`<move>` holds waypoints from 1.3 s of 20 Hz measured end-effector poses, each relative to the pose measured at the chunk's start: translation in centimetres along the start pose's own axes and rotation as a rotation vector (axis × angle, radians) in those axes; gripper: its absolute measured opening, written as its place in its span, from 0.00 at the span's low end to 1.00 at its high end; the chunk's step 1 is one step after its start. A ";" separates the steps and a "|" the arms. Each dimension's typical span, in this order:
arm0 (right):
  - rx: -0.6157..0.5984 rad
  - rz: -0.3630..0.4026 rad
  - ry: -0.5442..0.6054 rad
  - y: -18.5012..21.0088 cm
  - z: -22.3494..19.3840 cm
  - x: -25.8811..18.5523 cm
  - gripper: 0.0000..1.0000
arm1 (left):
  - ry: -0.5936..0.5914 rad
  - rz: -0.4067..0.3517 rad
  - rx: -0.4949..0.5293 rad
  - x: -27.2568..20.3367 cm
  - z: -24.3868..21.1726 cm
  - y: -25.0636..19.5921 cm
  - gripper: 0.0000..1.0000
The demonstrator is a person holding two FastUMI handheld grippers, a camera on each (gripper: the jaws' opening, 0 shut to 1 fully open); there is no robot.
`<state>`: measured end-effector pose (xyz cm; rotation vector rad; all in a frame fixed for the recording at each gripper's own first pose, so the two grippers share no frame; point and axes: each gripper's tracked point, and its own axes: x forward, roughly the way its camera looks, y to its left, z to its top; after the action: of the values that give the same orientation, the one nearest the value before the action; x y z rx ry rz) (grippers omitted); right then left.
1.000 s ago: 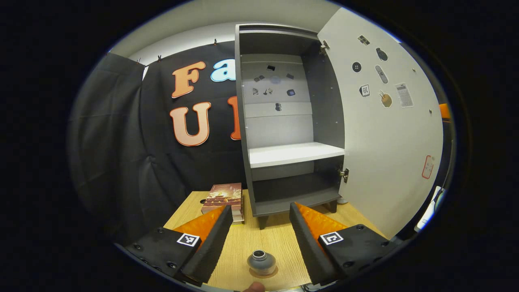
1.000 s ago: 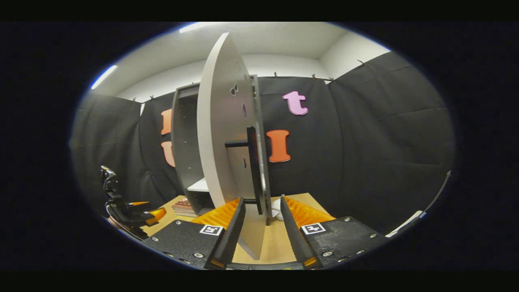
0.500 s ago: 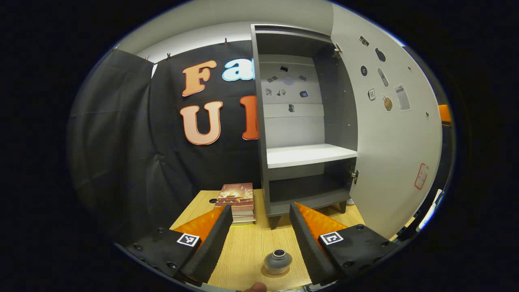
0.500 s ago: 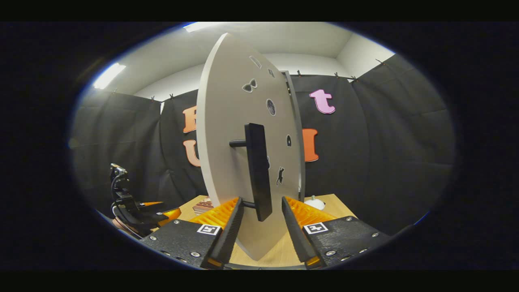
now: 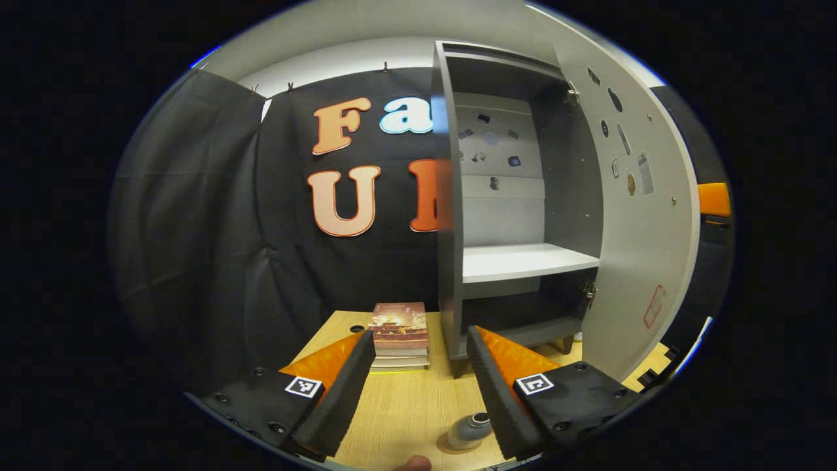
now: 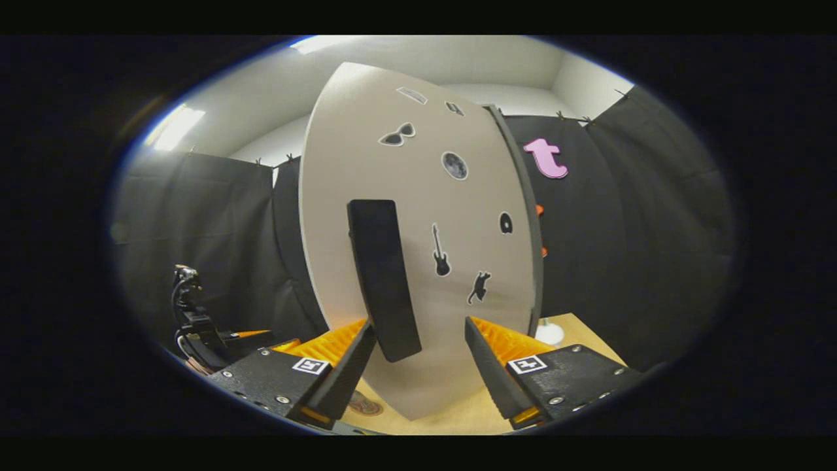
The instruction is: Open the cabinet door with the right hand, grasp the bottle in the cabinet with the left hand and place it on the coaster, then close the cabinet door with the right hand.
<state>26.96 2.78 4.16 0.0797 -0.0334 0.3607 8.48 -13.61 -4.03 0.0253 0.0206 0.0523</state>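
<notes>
A stack of books (image 5: 399,333) lies on the wooden table (image 5: 405,405) just left of the grey cabinet (image 5: 451,196), whose shelf (image 5: 523,261) is bare. The white door (image 6: 418,261) stands partly open, upright, its long black handle (image 6: 382,278) vertical between the right gripper's (image 6: 418,353) wide-spread fingers, touching neither. The bottle (image 5: 469,432) stands upright on a coaster (image 5: 451,448) at the near table edge, just beside the right finger of the left gripper (image 5: 418,373), which is wide open and empty.
</notes>
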 end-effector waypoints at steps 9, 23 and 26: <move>-0.033 0.056 -0.011 2.9 -0.2 6.2 0.94 | -0.037 0.060 -0.019 2.3 2.1 5.4 0.92; -0.071 -0.099 -0.078 3.8 -0.1 8.1 0.95 | -0.025 0.024 -0.046 7.3 2.0 6.0 0.92; -0.087 -0.119 -0.093 3.8 -0.3 8.0 0.97 | -0.015 0.033 -0.043 7.8 1.4 6.8 0.92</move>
<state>33.09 9.14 4.51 0.0119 -0.1353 0.2360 15.94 -6.45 -2.64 -0.0174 0.0041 0.0858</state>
